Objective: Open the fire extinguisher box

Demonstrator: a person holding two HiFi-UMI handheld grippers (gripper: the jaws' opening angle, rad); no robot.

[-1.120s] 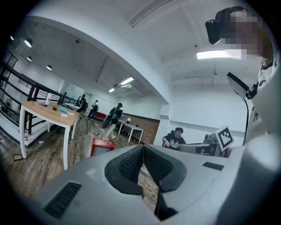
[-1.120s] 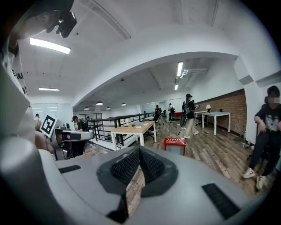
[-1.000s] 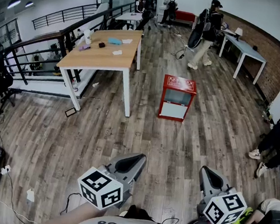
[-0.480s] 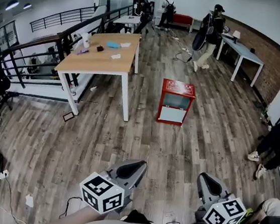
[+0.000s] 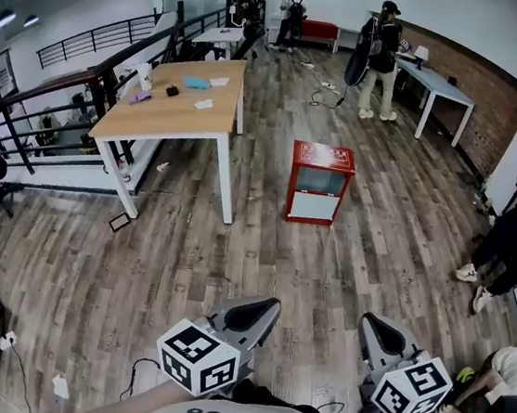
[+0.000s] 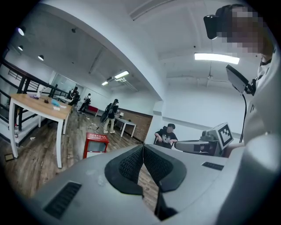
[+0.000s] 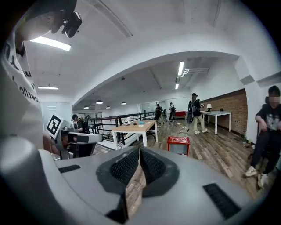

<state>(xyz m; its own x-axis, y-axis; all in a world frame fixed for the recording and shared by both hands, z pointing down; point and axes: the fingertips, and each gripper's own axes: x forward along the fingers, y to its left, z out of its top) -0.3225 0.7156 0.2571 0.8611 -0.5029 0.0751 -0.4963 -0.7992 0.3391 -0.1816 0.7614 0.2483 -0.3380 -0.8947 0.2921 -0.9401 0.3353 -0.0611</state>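
I've got the left gripper point(image 5: 268, 303) pressed together, empty; right gripper point(image 5: 365, 321) the same. The red fire extinguisher box point(image 5: 318, 182) stands on the floor right of the wooden counter point(image 5: 172, 111). Gripper views show ceiling strip lights point(image 7: 180, 68); head view doesn't.

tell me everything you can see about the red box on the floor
The red box is a metal-looking cabinet with a red frame, a pale glazed front panel and white print on its top, too small to read. It stands upright and shut on the wooden floor, beside the wooden table, touching nothing else.
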